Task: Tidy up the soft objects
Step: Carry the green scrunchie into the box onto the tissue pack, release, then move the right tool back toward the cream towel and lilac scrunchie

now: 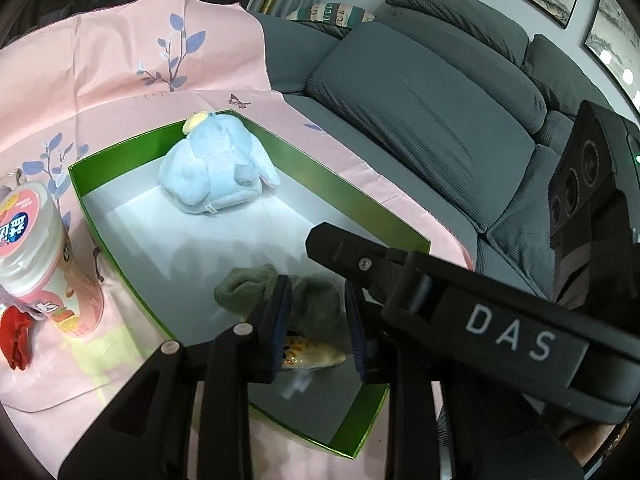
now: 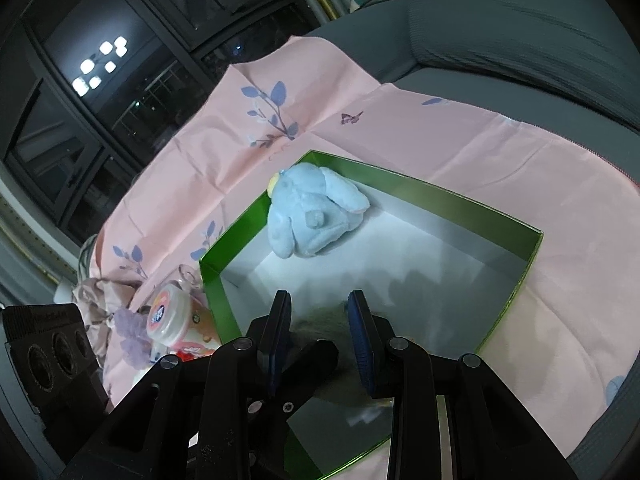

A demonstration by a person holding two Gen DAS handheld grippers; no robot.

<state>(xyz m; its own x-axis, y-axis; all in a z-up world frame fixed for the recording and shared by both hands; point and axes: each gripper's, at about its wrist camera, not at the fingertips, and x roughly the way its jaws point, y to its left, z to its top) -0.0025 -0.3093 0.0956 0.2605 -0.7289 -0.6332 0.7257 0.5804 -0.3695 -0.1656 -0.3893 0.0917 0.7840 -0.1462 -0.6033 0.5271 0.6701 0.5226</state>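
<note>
Placing step, by my reading: the olive-green cloth (image 1: 316, 304), a sock or small rag, is down at the near end of the green-walled box (image 1: 352, 196), lower centre of the left wrist frame, and I judge it is being let go there. My left gripper (image 1: 318, 316) has its blue pads either side of the cloth; whether they press it or stand just clear I cannot tell. No earlier picture to compare, so I leave it at that. My right gripper (image 2: 320, 336) sits lower centre in its own view, pads a little apart with the same dark cloth (image 2: 320, 318) between them, and again the contact is unclear. In the left view the right tool crosses the lower right as a black bar. Something pale with orange marks (image 1: 308, 354) lies under the cloth; I cannot name it. The light-blue plush toy (image 1: 218, 172) already rests in the far corner of the box, upper centre, well apart from both grippers. Outside the box, on the pink floral sheet (image 1: 120, 72) at the left edge, stand a pink-lidded jar (image 1: 32, 236) and a red item (image 1: 16, 340) near it. Next move, as I judge: spread both sets of pads, lift clear without dragging the cloth, then look left for whatever soft pieces remain.
</note>
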